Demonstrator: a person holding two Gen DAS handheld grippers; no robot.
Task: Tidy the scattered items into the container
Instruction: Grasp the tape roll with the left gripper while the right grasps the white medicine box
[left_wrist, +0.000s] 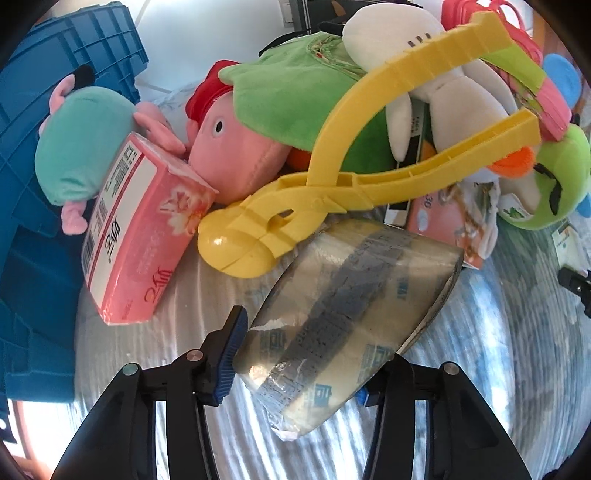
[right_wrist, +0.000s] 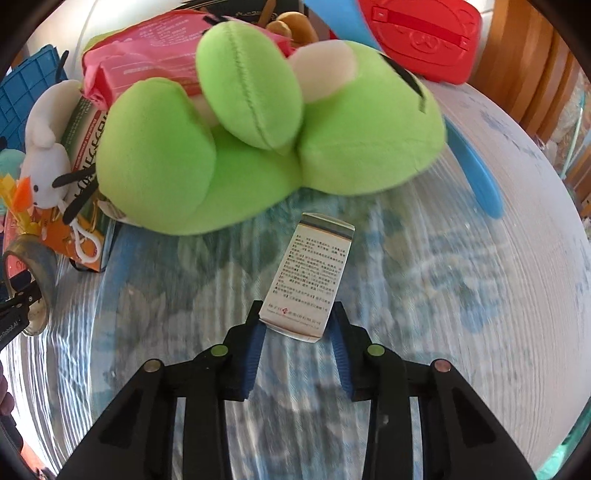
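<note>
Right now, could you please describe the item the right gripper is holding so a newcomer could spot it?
Start at the big green plush toy on the blue-patterned cloth. Just in front of it, between the right gripper fingers, is a small white box. It is the only flat white carton covered in fine print.

left claw (left_wrist: 299, 354) clamped, right claw (right_wrist: 297, 332) gripping
</note>
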